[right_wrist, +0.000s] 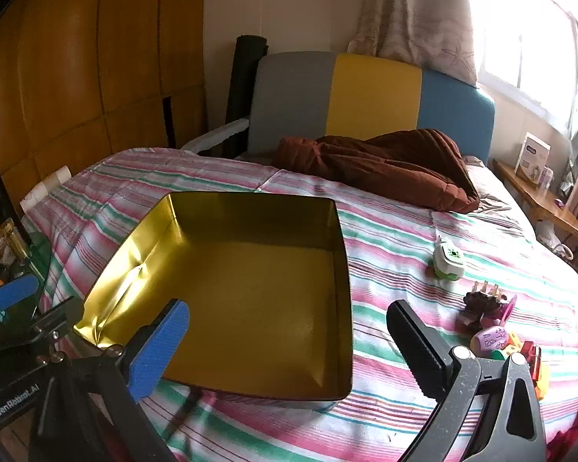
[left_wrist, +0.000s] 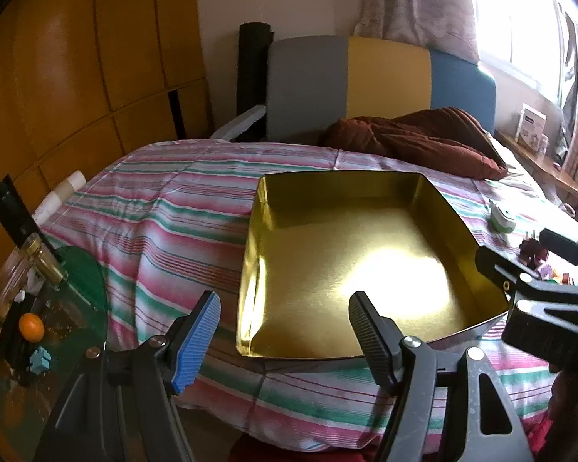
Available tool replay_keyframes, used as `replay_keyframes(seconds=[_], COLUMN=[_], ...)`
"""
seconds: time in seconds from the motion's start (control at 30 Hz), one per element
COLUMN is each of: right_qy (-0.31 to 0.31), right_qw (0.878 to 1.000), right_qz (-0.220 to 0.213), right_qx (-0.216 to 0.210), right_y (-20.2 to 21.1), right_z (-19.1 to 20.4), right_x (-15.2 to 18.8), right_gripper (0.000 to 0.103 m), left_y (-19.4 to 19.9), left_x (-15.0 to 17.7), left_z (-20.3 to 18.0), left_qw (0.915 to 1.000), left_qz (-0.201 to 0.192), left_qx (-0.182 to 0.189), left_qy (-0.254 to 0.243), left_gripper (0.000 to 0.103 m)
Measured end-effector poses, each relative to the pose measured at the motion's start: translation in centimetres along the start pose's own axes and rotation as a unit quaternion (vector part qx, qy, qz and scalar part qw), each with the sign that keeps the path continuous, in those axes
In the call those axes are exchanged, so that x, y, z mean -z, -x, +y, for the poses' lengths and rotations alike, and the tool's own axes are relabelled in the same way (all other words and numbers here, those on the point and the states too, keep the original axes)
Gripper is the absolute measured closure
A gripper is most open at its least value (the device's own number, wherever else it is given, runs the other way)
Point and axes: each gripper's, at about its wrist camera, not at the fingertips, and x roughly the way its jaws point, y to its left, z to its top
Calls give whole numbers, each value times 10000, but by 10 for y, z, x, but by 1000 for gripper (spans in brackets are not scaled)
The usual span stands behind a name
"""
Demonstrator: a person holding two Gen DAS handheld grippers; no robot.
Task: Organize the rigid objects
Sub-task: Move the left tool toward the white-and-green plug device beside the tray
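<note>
An empty gold tin tray lies on the striped bedspread. To its right are loose toys: a green and white one and a small pile of coloured pieces. My left gripper hovers open over the tray's near left corner with nothing between its fingers. My right gripper stands wide open above the tray's near right edge and also holds nothing. The right gripper shows in the left wrist view beside the tray's right rim. The left gripper shows at the tray's left corner.
A brown quilt lies bunched at the head of the bed under a grey, yellow and blue headboard. A green glass side table with an orange and clutter stands left. Wooden wardrobe doors are behind it; a wooden shelf runs under the window.
</note>
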Motion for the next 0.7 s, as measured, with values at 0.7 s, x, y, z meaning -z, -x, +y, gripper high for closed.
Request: replay_keyframes(seconds=[0.7], right_qy=[-1238], right_qw=[9904], right_qz=[-192], right_qx=[588], right_y=[29], right_z=[-165], right_x=[-12], right_gripper=[0], left_y=[-11], left_x=[-13], left_z=[-58], left_qw=[9880], left_qz=[343], left_qx=[1312], left_qy=[-746], left_gripper=[24])
